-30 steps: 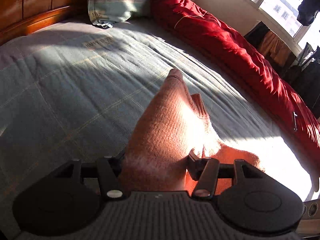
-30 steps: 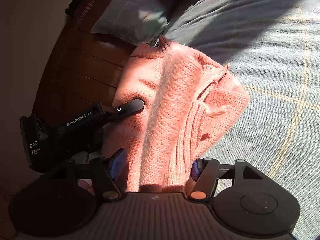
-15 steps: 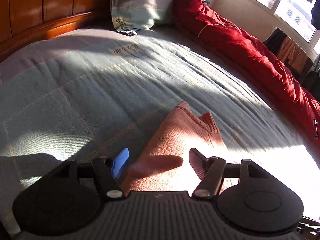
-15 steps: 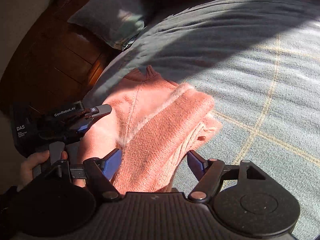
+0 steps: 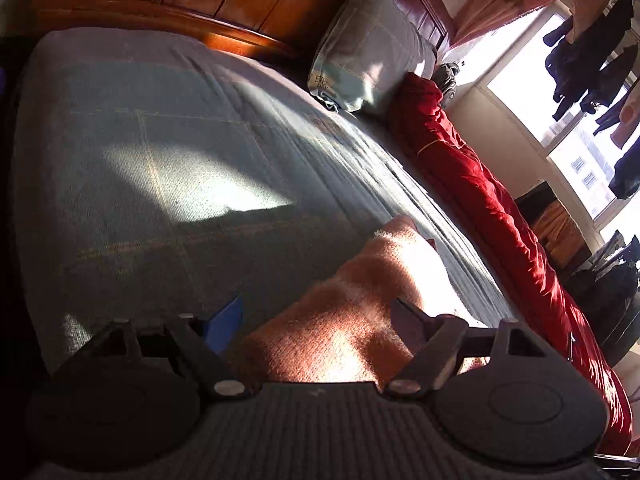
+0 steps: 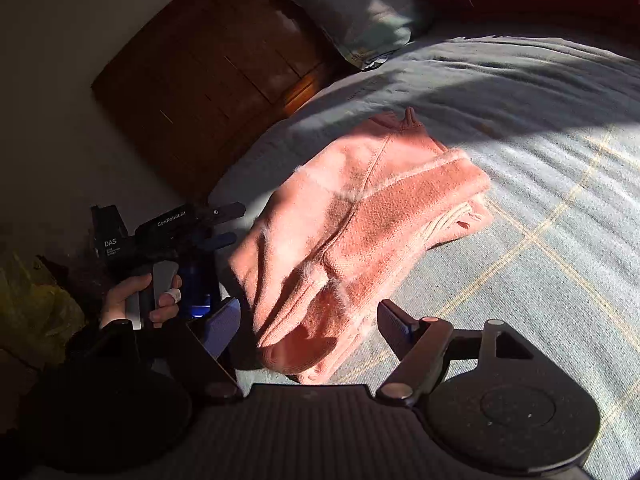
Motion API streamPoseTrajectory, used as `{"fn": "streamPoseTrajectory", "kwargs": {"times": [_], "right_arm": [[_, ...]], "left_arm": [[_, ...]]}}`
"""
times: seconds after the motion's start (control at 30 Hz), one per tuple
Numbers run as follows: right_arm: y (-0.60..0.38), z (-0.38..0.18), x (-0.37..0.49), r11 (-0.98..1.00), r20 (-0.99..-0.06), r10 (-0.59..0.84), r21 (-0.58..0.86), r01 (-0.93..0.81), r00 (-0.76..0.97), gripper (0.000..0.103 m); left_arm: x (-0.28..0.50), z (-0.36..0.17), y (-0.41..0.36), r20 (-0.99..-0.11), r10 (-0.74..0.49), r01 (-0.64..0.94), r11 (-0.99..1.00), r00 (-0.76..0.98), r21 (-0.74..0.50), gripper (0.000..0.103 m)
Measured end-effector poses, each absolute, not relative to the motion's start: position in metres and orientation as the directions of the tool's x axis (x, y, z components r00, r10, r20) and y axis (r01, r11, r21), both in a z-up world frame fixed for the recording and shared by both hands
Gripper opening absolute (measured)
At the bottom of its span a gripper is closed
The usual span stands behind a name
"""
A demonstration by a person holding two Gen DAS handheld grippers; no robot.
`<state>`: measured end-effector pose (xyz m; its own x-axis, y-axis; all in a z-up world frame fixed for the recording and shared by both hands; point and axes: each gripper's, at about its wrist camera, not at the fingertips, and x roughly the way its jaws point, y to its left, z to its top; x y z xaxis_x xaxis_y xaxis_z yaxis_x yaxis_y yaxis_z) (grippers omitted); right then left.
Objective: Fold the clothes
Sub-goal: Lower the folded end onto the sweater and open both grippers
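Note:
A pink knitted sweater [image 6: 360, 232] lies folded in a thick bundle on the grey-green bedspread [image 6: 540, 220]. It also shows in the left wrist view [image 5: 360, 312], lit by sun. My right gripper [image 6: 310, 320] is open, its fingers spread on either side of the bundle's near end and just above it. My left gripper [image 5: 316, 316] is open over the sweater's left edge. From the right wrist view the left gripper [image 6: 224, 224] is seen held by a hand beside the sweater, its jaws apart.
A wooden headboard [image 5: 200, 4] and a grey pillow [image 5: 368, 60] stand at the bed's head. A red quilt [image 5: 500, 216] runs along the far side by the window. Clothes hang outside the window [image 5: 592, 40]. The bed's left edge drops to the floor [image 6: 60, 140].
Both grippers let go of the sweater, which now lies flat and folded on the bed. Both have pulled back from it with jaws opened wide.

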<state>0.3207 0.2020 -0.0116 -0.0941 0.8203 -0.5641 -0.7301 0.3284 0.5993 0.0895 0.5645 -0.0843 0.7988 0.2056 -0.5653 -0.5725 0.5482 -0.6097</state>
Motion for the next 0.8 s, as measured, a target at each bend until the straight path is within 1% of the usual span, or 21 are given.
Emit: {"fn": "streamPoseTrajectory", "kwargs": {"times": [0.07, 0.13, 0.2, 0.27, 0.4, 0.5, 0.53, 0.57, 0.6, 0.63, 0.7, 0.8], "right_arm": [[0.193, -0.01, 0.316, 0.32, -0.567, 0.818, 0.589, -0.742, -0.098, 0.081], [0.188, -0.01, 0.315, 0.304, -0.557, 0.823, 0.6, -0.74, -0.113, 0.082], [0.182, -0.01, 0.312, 0.299, -0.545, 0.83, 0.614, -0.73, -0.119, 0.082], [0.177, -0.011, 0.31, 0.292, -0.538, 0.833, 0.623, -0.726, -0.128, 0.082], [0.165, -0.012, 0.307, 0.284, -0.529, 0.837, 0.633, -0.72, -0.136, 0.082], [0.155, -0.013, 0.305, 0.283, -0.52, 0.843, 0.645, -0.71, -0.135, 0.082], [0.153, -0.013, 0.304, 0.286, -0.52, 0.844, 0.643, -0.71, -0.131, 0.082], [0.15, -0.013, 0.303, 0.29, -0.521, 0.844, 0.64, -0.711, -0.126, 0.082], [0.149, -0.013, 0.303, 0.293, -0.523, 0.843, 0.637, -0.713, -0.121, 0.082], [0.147, -0.013, 0.302, 0.295, -0.526, 0.843, 0.633, -0.715, -0.117, 0.082], [0.144, -0.011, 0.302, 0.301, -0.529, 0.842, 0.627, -0.718, -0.109, 0.082], [0.14, -0.008, 0.301, 0.301, -0.525, 0.845, 0.625, -0.72, -0.102, 0.082]], "left_arm": [[0.08, -0.106, 0.567, -0.537, 0.184, -0.55, 0.489, 0.824, -0.677, 0.084], [0.078, -0.116, 0.569, -0.484, 0.183, -0.51, 0.459, 0.856, -0.727, 0.085], [0.075, -0.125, 0.57, -0.43, 0.183, -0.465, 0.429, 0.884, -0.774, 0.089], [0.074, -0.133, 0.571, -0.379, 0.173, -0.416, 0.404, 0.909, -0.815, 0.09], [0.081, -0.139, 0.558, -0.316, 0.09, -0.325, 0.4, 0.945, -0.857, 0.09], [0.083, -0.145, 0.546, -0.282, 0.09, -0.294, 0.399, 0.955, -0.869, 0.089], [0.084, -0.144, 0.545, -0.289, 0.103, -0.306, 0.395, 0.952, -0.866, 0.088], [0.085, -0.142, 0.545, -0.309, 0.12, -0.331, 0.381, 0.944, -0.863, 0.075], [0.086, -0.141, 0.546, -0.333, 0.132, -0.358, 0.358, 0.934, -0.862, 0.06], [0.086, -0.139, 0.549, -0.355, 0.136, -0.381, 0.325, 0.925, -0.866, 0.028], [0.086, -0.128, 0.554, -0.373, 0.154, -0.403, 0.31, 0.915, -0.861, 0.023], [0.096, -0.103, 0.558, -0.424, 0.171, -0.457, 0.353, 0.89, -0.817, 0.021]]}}
